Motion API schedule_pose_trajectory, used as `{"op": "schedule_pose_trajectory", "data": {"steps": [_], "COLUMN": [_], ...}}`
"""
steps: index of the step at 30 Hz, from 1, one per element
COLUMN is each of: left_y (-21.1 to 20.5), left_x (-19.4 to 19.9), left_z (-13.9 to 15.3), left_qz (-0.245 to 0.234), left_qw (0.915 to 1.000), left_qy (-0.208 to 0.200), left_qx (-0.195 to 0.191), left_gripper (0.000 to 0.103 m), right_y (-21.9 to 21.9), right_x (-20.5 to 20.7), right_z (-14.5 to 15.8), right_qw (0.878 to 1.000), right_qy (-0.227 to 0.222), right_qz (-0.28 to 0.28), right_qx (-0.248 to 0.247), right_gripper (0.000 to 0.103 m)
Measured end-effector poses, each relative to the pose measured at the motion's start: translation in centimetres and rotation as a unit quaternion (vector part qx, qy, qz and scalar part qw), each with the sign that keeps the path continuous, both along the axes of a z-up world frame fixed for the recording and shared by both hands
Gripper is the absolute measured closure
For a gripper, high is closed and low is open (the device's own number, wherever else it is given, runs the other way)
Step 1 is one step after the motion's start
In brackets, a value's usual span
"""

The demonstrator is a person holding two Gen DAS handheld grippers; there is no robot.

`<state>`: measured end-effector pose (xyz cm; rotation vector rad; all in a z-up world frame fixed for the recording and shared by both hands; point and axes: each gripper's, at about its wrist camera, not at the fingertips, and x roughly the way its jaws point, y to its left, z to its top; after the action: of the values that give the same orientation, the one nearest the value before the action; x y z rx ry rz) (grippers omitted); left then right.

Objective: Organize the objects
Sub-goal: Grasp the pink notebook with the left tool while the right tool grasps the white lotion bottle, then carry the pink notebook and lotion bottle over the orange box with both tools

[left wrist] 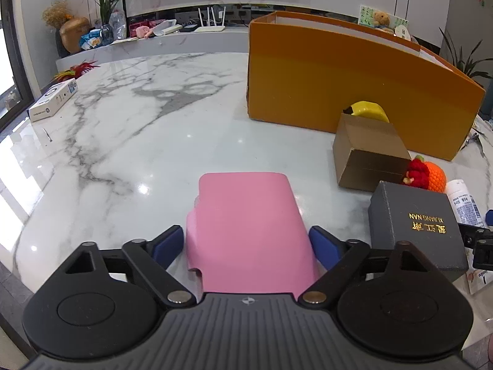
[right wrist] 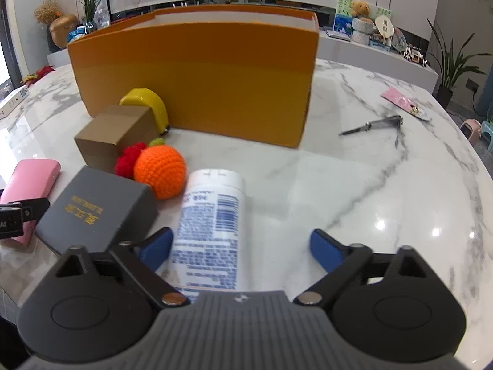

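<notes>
Both grippers hang low over the near edge of the marble surface point(left wrist: 129, 129), each with its jaws apart. Left gripper point(left wrist: 246, 243) straddles a pink case point(left wrist: 246, 225) that lies flat between its blue pads; a sliver of gap shows on the left pad's side, and on the right the pad sits just beside the case's edge, so no firm press is visible. Right gripper point(right wrist: 242, 246) has a white tube point(right wrist: 212, 225) with blue print lying between its fingers, close against the left pad and well clear of the right one.

Between the two grippers, near the same edge, sits a dark grey box point(right wrist: 98, 206) with gold lettering, the pink case on one side of it and the white tube on the other. Just behind it lie an orange crocheted ball point(right wrist: 161, 172) and a red crocheted piece point(right wrist: 129, 157), touching each other. A small brown cardboard box point(right wrist: 114, 135) stands just beyond them, with a yellow rounded object point(right wrist: 151, 101) wedged between it and the tall orange box point(right wrist: 197, 80), which stands open-topped towards the middle of the surface.

Towards the right edge lie a dark metal tool point(right wrist: 372, 125) and a pink card point(right wrist: 400, 100), well apart from the cluster. A white carton point(left wrist: 54, 100) rests near the far left edge.
</notes>
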<state>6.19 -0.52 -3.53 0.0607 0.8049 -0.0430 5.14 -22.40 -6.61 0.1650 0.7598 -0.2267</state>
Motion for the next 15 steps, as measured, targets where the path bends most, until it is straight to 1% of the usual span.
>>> {"op": "schedule_pose_trajectory", "data": {"steps": [4, 6, 7, 15], "left_y": [0.05, 0.11, 0.16, 0.51], "left_x": [0.03, 0.05, 0.09, 0.31], "left_z": [0.05, 0.08, 0.12, 0.28], "left_qz": [-0.001, -0.002, -0.002, -0.009], "left_qw": [1.0000, 1.0000, 1.0000, 0.9999], "left_qy": [-0.001, -0.001, 0.000, 0.004], "left_qx": [0.000, 0.000, -0.001, -0.009], "left_gripper": [0.004, 0.005, 0.005, 0.007], "right_y": [0.23, 0.34, 0.42, -0.20], "right_x": [0.04, -0.06, -0.12, -0.25], "right_z": [0.09, 0.26, 0.41, 0.68], "right_qw": [1.000, 1.000, 1.000, 1.000], "right_qy": [-0.001, -0.005, -0.008, -0.009], "right_qz": [0.001, 0.002, 0.002, -0.017], "right_qx": [-0.001, -0.003, -0.005, 0.015], "right_gripper": [0.023, 0.035, 0.053, 0.053]}}
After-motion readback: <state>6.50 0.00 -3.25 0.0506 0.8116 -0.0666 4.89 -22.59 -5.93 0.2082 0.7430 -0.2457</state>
